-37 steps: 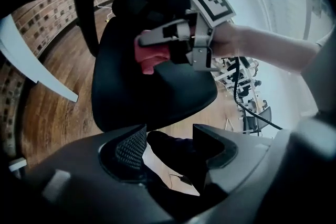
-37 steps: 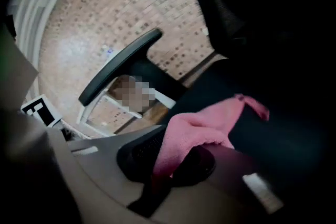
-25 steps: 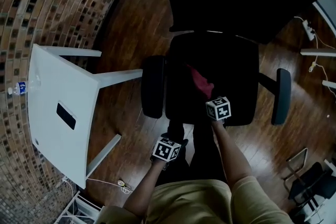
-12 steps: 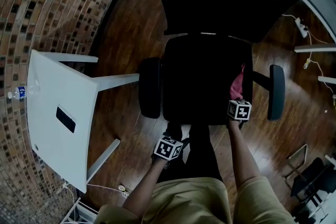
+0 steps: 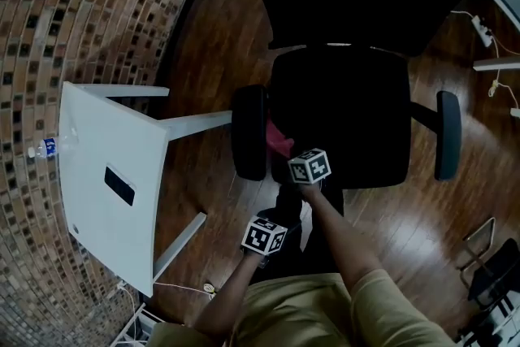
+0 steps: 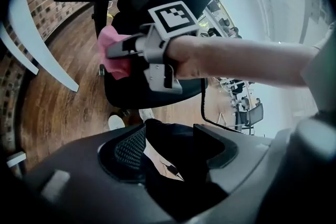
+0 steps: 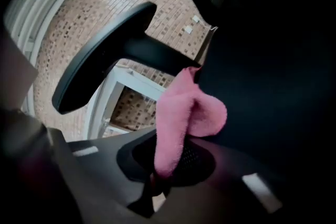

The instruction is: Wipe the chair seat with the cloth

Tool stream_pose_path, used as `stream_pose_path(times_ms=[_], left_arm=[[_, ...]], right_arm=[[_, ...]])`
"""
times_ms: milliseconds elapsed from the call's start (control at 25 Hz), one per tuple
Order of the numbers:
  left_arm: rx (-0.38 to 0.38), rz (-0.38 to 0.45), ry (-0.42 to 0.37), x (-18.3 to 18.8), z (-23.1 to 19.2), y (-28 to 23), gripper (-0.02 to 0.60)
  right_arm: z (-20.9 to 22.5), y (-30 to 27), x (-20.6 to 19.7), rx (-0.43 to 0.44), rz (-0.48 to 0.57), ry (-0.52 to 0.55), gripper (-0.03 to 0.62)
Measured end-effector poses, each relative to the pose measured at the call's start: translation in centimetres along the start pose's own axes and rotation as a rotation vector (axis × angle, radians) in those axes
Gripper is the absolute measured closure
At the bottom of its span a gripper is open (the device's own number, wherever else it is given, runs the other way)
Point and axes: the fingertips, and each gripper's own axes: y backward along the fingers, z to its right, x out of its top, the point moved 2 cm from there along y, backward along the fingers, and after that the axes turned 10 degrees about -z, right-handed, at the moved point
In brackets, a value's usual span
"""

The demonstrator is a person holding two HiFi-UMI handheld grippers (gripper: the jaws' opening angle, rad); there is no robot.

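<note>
Swept leftward across chair seat (image 5: 349, 118), right tongs (image 7: 157, 178) grip pink cloth (image 7: 186, 113).

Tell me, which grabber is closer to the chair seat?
Right. The right gripper holds the pink cloth at the left front edge of the chair seat, beside the armrest. The left gripper is open, back from the seat near the person's legs.
</note>
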Motion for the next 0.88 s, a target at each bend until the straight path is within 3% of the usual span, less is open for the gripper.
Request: stream_pose_path(times_ms=[160, 320, 400, 560, 640, 720, 800, 880], left_arm=[[-0.006, -0.017, 0.018, -0.1, -0.6, -0.5, 0.312], [-0.046, -0.018, -0.010, 1.1, 1.4, -1.4, 0.313], [-0.056, -0.011, -0.030, 1.9, 2.2, -1.5, 0.313], [-0.062, -0.004, -0.031, 2.4, 2.7, -1.8, 0.313], [-0.058, -0.012, -0.021, 2.3, 2.8, -1.8, 0.313], [-0.048, -0.019, -0.007, 1.8, 2.7, -1.6, 0.313], [-0.030, -0.009, 0.013, 1.5, 2.5, -1.1, 0.313], [-0.011, 0.011, 0.032, 1.3, 2.2, -0.3, 0.313]], right_arm=[[7.1, 8.1, -4.3, -0.271, -0.008, -0.003, 0.582], [15.0, 23.8, -8.6, -0.596, 0.110, -0.242, 0.582], [17.7, 30.2, -10.2, -0.744, 0.170, -0.312, 0.582], [20.9, 33.3, -12.1, -0.853, 0.186, -0.343, 0.580], [19.8, 31.3, -11.3, -0.775, 0.199, -0.407, 0.582], [16.6, 26.3, -9.5, -0.524, 0.234, -0.427, 0.580], [11.7, 20.2, -7.5, -0.272, 0.216, -0.367, 0.582], [7.4, 14.6, -6.0, -0.144, 0.135, -0.252, 0.580]])
